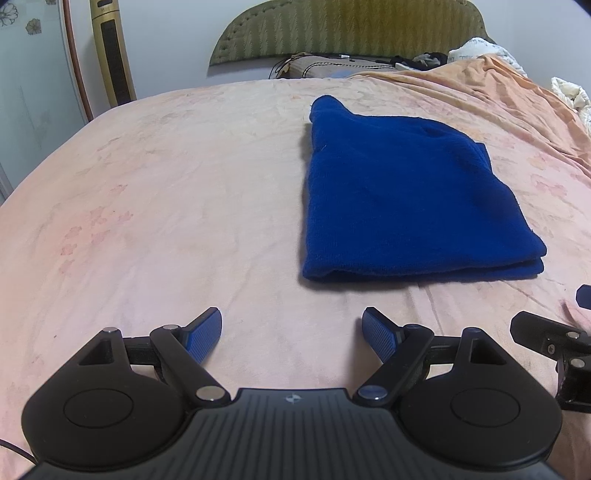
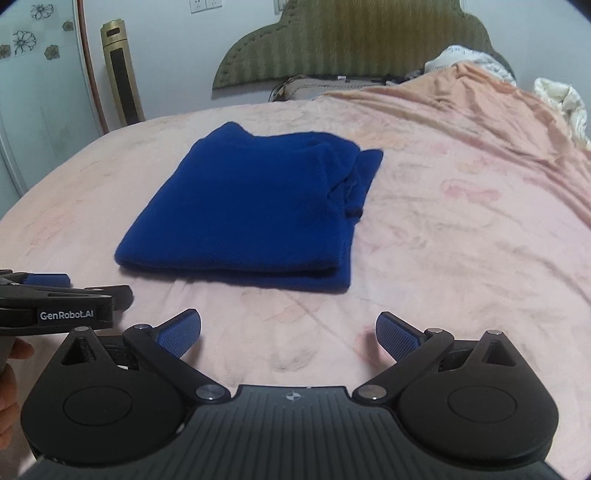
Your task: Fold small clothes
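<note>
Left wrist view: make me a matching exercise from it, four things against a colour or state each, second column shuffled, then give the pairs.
Things
1. garment
2. left gripper
3. bedspread
4. headboard

Colour or state
A. olive green, against the wall
B. deep blue, folded flat
C. pale pink, faint flower print
D. open, nothing between its fingers

Pairs: 1-B, 2-D, 3-C, 4-A
</note>
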`<state>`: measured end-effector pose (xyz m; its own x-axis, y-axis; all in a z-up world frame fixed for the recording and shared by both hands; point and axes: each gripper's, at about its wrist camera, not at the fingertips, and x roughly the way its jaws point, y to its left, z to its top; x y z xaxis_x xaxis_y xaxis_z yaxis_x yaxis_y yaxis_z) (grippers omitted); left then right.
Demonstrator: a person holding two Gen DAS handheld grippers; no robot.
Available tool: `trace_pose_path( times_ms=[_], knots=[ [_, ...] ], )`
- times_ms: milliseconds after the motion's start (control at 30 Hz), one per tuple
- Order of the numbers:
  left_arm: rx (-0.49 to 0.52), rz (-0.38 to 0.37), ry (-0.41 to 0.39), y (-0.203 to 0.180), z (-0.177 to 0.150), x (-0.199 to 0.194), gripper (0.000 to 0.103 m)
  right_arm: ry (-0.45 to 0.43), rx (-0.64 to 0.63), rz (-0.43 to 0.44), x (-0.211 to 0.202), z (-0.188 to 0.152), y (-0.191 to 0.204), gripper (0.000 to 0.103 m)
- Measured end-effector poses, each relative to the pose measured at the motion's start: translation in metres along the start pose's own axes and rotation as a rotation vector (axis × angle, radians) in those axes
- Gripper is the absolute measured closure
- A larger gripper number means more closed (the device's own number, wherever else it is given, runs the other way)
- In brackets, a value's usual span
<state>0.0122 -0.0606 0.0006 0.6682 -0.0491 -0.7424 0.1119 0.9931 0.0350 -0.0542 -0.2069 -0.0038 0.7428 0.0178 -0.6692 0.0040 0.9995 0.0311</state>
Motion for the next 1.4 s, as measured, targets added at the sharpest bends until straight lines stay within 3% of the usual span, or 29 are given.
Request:
trace_pose_path(
  times_ms=[167, 400, 1400],
  knots=[
    [0.004, -0.001, -0.001, 0.0, 0.0, 0.0, 0.02, 0.007, -0.013, 0.026, 0.0, -0.003, 0.004, 0.001],
    [-0.007, -0.008, 0.002, 0.002, 0.0, 0.0, 0.02, 0.015, -0.095, -0.037, 0.002, -0.004, 0.015, 0.001],
    [-0.009, -0.003, 0.003, 0.003, -0.002, -0.002, 0.02, 0.013, -0.084, -0.039, 0.0, -0.004, 0.014, 0.001]
  ],
)
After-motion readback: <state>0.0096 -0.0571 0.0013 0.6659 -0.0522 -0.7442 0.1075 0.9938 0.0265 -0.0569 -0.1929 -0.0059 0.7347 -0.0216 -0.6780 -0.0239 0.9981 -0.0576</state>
